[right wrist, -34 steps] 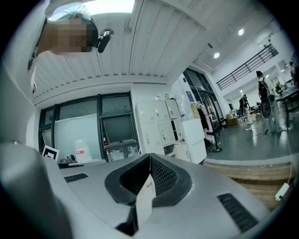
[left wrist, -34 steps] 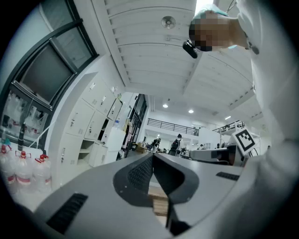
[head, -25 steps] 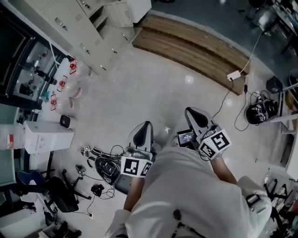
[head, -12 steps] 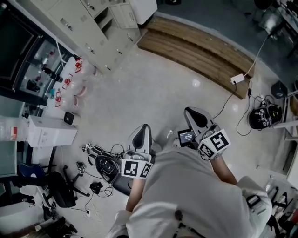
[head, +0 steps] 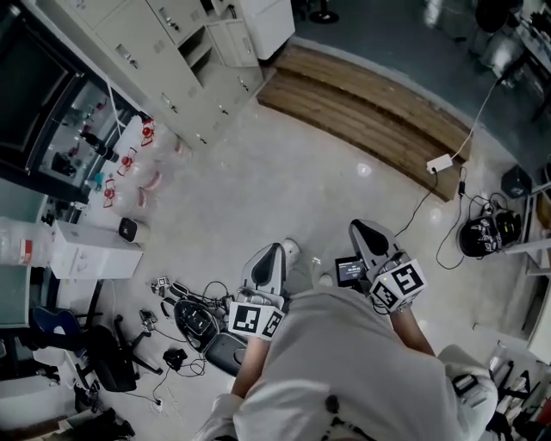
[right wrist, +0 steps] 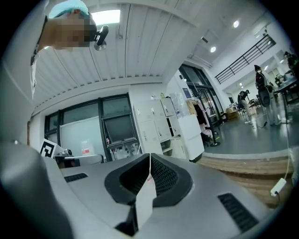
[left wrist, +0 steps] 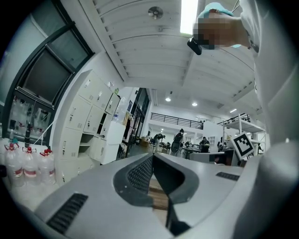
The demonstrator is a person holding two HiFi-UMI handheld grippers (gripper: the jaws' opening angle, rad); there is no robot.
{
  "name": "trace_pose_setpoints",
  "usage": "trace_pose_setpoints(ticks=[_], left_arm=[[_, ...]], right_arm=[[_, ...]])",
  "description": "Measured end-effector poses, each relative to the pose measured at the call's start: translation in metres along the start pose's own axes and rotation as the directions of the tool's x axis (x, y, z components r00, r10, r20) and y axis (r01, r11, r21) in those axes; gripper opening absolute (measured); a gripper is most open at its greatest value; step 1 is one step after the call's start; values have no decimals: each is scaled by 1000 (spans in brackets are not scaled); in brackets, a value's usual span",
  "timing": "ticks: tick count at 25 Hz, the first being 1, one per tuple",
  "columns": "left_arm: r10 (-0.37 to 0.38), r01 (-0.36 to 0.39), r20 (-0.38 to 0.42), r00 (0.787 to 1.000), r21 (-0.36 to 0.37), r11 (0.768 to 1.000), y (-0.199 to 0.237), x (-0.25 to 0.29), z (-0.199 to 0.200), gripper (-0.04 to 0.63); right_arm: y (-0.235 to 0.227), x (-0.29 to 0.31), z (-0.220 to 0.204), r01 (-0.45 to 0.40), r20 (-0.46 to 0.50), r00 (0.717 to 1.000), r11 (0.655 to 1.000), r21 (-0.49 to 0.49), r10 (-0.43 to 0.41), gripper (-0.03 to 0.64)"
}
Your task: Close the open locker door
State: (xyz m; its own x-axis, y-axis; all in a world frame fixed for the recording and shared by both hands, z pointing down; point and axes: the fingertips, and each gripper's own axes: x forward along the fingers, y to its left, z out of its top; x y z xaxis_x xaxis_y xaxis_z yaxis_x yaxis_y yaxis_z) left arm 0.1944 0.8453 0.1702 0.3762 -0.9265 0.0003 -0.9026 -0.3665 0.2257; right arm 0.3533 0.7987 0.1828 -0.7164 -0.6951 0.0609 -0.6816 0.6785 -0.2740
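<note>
My left gripper (head: 274, 251) is pressed together on nothing; its tips meet in its own view. My right gripper (head: 363, 229) is pressed together too, also empty. In the head view both sit low in the middle of the frame, side by side over the pale floor (head: 258, 172), the left one lower.

The lockers (head: 146, 43) run along the upper left, well apart from both grippers. One door (head: 232, 41) stands open there, near the top edge, beside a white cabinet (head: 269, 19).

A wooden step (head: 370, 99) crosses the upper middle. Bottles (head: 129, 159) stand at the left by the lockers, and cables (head: 194, 297) lie at lower left.
</note>
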Motion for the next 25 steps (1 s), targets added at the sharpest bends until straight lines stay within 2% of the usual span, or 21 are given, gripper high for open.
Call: trace_pose_setpoints(ticks=[4,7,13,25], left_arm=[[-5,5,-6,1000,-12,1000,24,23,-3,8],[-43,43,-5,999,-11,999,34,52,-2,8],[-95,96,36,995,-32,995,56,117,15,8],[-143,144,17,990,-35,989,137,196,31,8]], right_arm=[[-17,22,1,43,4,999,999,-22,-43,29],[-32,39,4,75,-3,997,997,-21,-75,29],[-63,87,15,86,-38,995,995,-44,-87,29],[-99,195,31,124,-27,992,992,-39,-125,29]])
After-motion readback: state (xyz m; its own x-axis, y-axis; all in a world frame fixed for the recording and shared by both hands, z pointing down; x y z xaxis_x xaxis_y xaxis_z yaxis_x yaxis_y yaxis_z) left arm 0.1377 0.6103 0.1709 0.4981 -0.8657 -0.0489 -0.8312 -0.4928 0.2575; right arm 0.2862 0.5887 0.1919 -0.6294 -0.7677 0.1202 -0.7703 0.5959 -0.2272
